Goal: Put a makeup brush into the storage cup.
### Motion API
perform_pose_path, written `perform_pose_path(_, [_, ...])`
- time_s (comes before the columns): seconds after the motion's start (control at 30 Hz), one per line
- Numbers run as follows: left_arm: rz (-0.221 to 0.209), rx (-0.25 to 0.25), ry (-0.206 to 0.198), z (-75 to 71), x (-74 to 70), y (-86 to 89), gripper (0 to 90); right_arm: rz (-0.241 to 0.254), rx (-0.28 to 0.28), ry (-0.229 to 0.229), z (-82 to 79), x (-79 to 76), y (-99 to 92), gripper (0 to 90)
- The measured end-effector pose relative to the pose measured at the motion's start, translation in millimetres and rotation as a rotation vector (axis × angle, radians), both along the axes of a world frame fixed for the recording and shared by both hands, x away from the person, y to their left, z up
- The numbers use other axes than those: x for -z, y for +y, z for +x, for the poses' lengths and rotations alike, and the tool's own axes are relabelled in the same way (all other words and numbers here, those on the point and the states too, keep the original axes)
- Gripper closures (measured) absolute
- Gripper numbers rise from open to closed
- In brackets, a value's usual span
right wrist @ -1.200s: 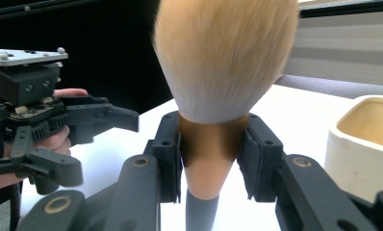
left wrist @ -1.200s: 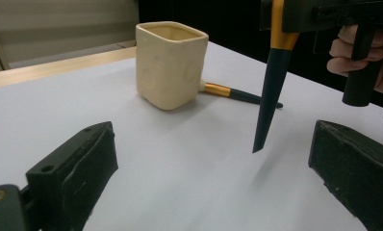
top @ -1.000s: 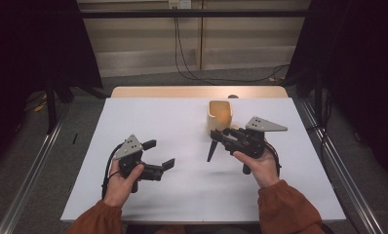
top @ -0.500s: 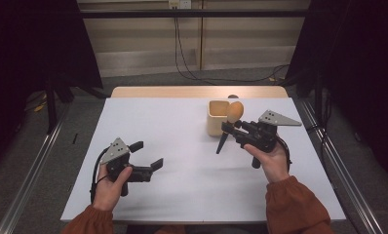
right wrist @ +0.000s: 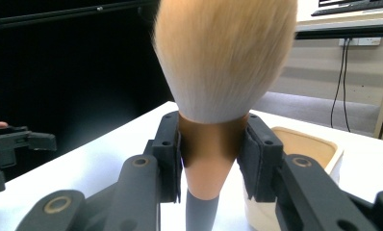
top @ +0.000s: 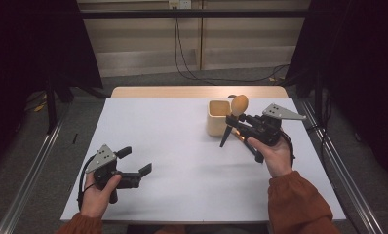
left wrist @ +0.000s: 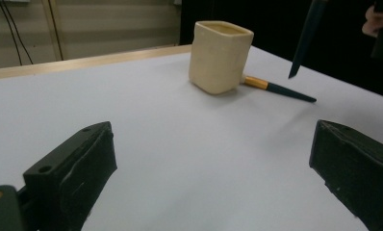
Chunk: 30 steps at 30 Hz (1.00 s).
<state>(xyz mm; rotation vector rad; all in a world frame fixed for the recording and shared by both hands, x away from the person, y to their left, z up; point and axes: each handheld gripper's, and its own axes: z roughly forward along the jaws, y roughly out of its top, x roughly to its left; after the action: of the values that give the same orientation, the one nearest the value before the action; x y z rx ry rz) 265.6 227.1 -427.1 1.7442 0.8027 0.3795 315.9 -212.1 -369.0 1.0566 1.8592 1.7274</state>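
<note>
Right gripper (top: pixel 241 122) pinches one big brush (top: pixel 239 105) by its collar beside the cup (top: pixel 217 117), far right; bristles up, handle down-left. Second brush (left wrist: pixel 276 88) lies flat behind the cup. Left gripper (top: pixel 136 163) spread, near left.

brush (right wrist: pixel 225 57) tip cut off, second brush (left wrist: pixel 276 88) part-hidden behind cup (left wrist: pixel 220 57)

counter (top: pixel 182 146): carries the cup, the lying brush and both grippers
cup (top: pixel 218 117): far right part of the counter, upright
lying brush (left wrist: pixel 278 89): flat on the counter, just right of the cup, one end behind it
left gripper (top: pixel 134 167): near left, low over the counter, well apart from the cup
right gripper (top: pixel 235 122): right, just near of the cup
held brush (top: pixel 238 105): between the right gripper's fingers, head up, above the cup's right rim
</note>
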Motion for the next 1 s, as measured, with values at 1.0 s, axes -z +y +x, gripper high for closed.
perform_pose_path(1.0, [-0.008,-0.027,-0.035,-8.6,9.3,9.6,2.3,-0.014,0.067,-0.072,35.2,-39.9,-8.0,63.7])
